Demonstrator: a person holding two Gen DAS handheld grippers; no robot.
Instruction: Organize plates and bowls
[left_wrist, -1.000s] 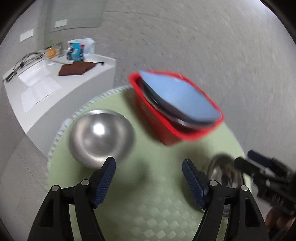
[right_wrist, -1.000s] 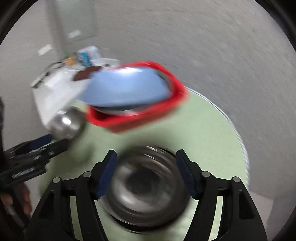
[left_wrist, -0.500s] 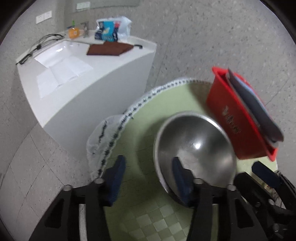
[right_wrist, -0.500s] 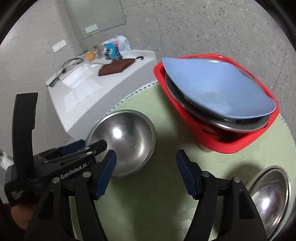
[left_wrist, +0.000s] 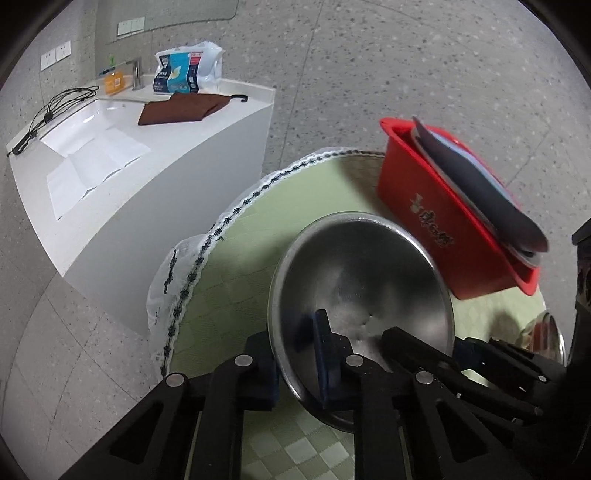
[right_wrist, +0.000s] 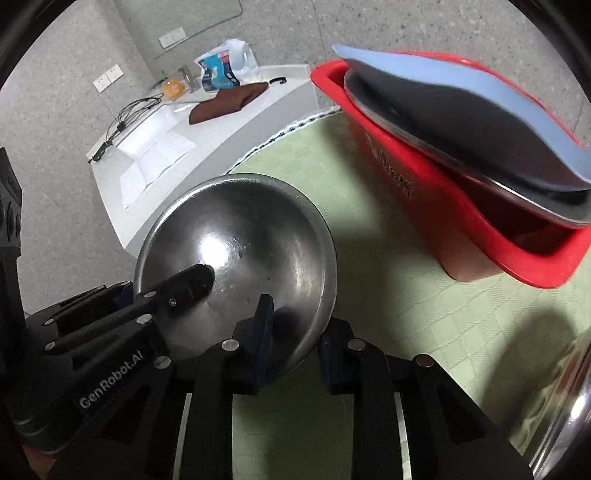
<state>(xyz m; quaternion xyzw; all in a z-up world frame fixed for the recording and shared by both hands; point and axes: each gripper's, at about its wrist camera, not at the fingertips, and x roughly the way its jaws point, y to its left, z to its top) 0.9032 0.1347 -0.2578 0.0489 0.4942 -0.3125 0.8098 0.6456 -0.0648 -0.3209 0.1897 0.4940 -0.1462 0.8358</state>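
Green checked tablecloth (left_wrist: 240, 266) sits under both claws, bottom of both views.

Change: a second ago both claws were up and wide. Now both are down on the same steel bowl (left_wrist: 362, 280), at the near rim.

- left gripper (left_wrist: 295, 350): jaws narrow, clamped on the rim at lower centre of its view, one pad inside the bowl, one outside. Looks like a firm bite.
- right gripper (right_wrist: 295, 332): jaws closing, rim between them, one finger inside the bowl, one outside. Can't tell if the pads press yet.
- In the right wrist view the left claw reaches in from lower left and the bowl (right_wrist: 236, 251) fills centre left, open side up, resting on the cloth.

My read: a two-claw pickup is being set up and the lift hasn't started. Worth waiting for the right grip to seat first.

Farther out:
- second steel bowl (right_wrist: 569, 398) at the lower right edge, untouched, apart from both claws.
- red bin (right_wrist: 480, 229) upper right, just behind the held bowl, already holding a blue plate (right_wrist: 461, 85) tilted over dark and steel plates. Likely destination.
- white counter (left_wrist: 166, 147) with a brown cloth, upper left, off the table.
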